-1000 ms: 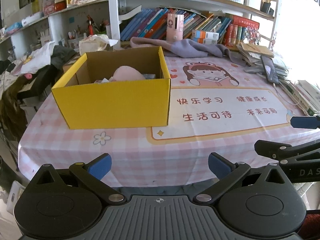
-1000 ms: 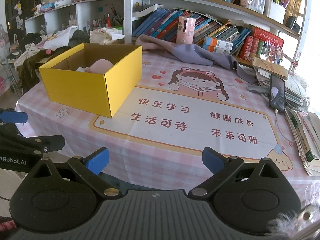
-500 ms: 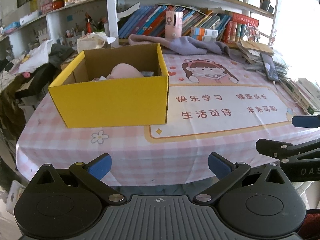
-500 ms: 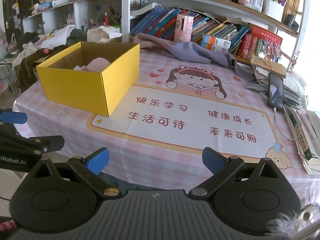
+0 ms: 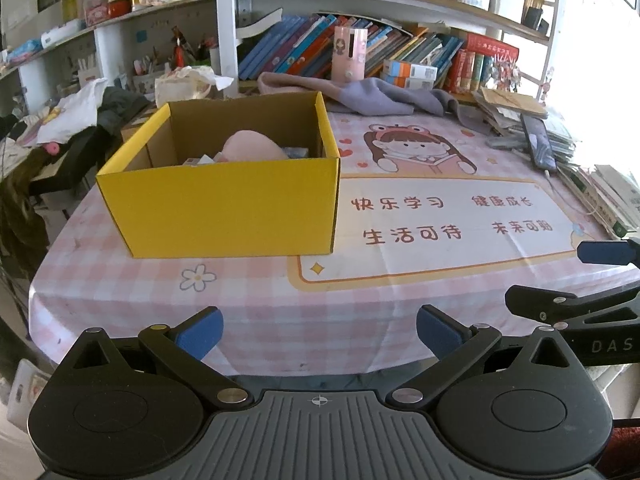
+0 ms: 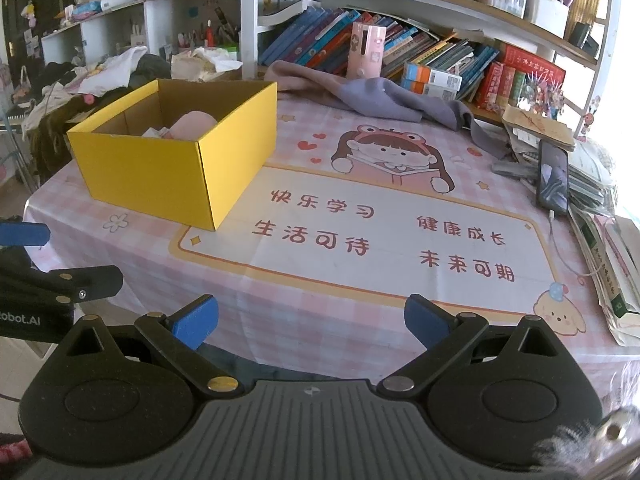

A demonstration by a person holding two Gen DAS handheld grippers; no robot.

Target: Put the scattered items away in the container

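Note:
A yellow cardboard box [image 5: 224,208] stands open on the pink checked tablecloth [image 5: 248,296], at the left; it also shows in the right wrist view [image 6: 160,176]. Inside lie a pink rounded soft item [image 5: 252,148] and some small pieces, partly hidden by the walls. My left gripper [image 5: 318,330] is open and empty, held back over the table's near edge. My right gripper [image 6: 310,320] is open and empty, also at the near edge, to the right of the left one.
A purple-grey cloth [image 6: 380,98] lies at the back of the table. A phone [image 6: 554,178] and stacked books and papers [image 6: 612,248] sit along the right edge. Bookshelves [image 5: 360,52] stand behind; clothes [image 5: 80,120] pile at the left.
Both grippers have drawn back and risen slightly, so the box and table look a little farther away. Both stay open and empty.

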